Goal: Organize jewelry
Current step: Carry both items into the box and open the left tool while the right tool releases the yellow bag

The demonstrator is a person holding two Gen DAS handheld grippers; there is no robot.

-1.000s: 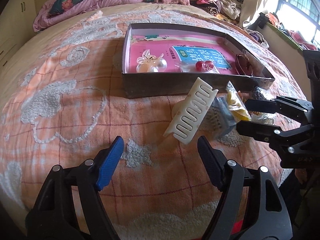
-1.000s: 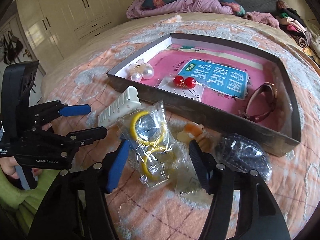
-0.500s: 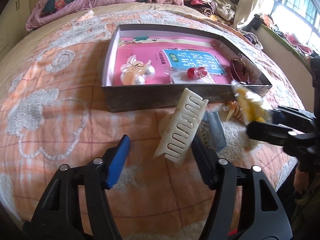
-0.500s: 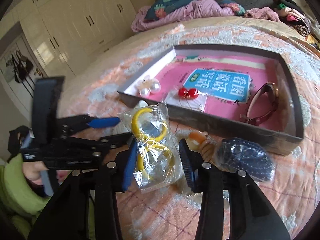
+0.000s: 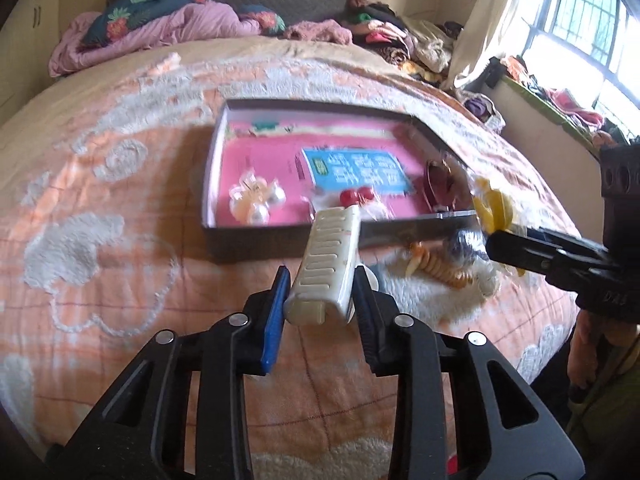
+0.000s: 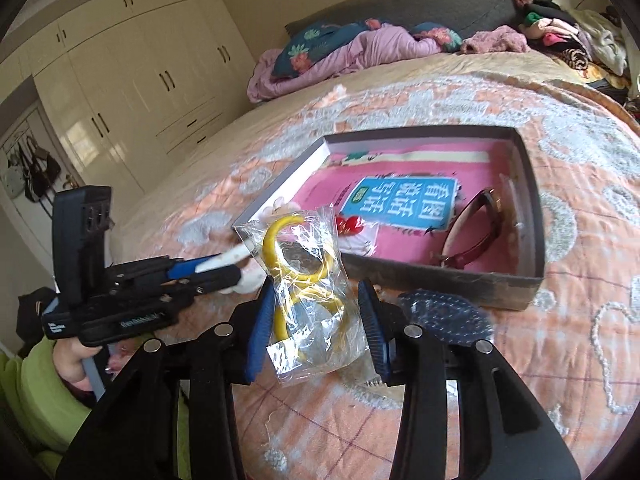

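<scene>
left gripper [image 5: 320,292] was clamped on the cream ribbed plastic hair clip [image 5: 326,264], rigid and light; right gripper [image 6: 314,320] pinched the crinkly clear bag of yellow hoops [image 6: 306,280], probably slippery, best held mid-bag.

Bed [image 5: 120,208], cream wardrobe [image 6: 132,80], barred window [image 5: 592,20], daylight.

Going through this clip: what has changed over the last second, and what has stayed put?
The left gripper has shut on the cream hair clip and lifted it off the blanket. The right gripper has closed on the clear bag of yellow hoops and raised it too. The box, with its pearl clip, red earrings and sunglasses, has not moved.
</scene>
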